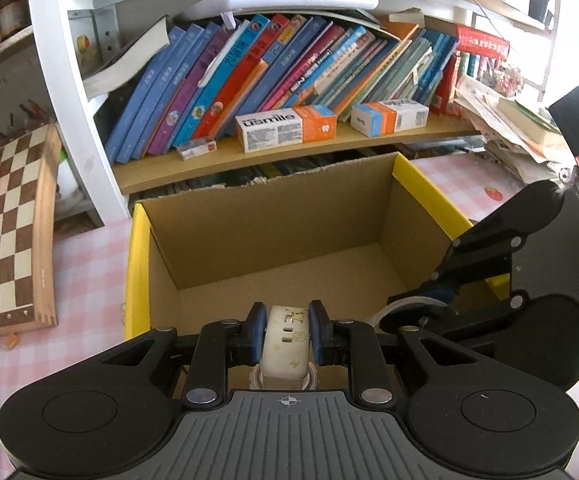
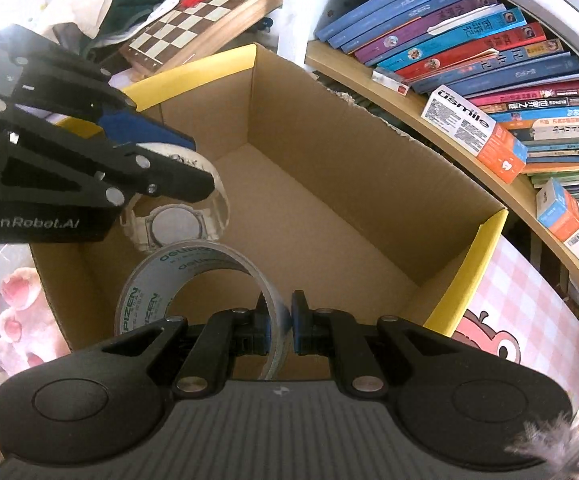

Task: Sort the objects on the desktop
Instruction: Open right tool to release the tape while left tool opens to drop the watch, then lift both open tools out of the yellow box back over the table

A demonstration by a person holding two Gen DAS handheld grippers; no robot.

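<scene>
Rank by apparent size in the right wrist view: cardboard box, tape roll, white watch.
1. cardboard box
2. tape roll
3. white watch
The tape sits nearer the camera, so its lead over the watch is unsure.

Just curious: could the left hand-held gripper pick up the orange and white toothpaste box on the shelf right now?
Probably not: the left hand-held gripper is already shut on a white watch, so the orange and white toothpaste box must wait.

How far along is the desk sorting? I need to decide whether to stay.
Nothing lies in the brown cardboard box with yellow edges yet; its floor is bare. In hand: the left gripper clamps a white wristwatch, the right gripper a roll of clear packing tape, both over the box. Left: releasing them.
</scene>
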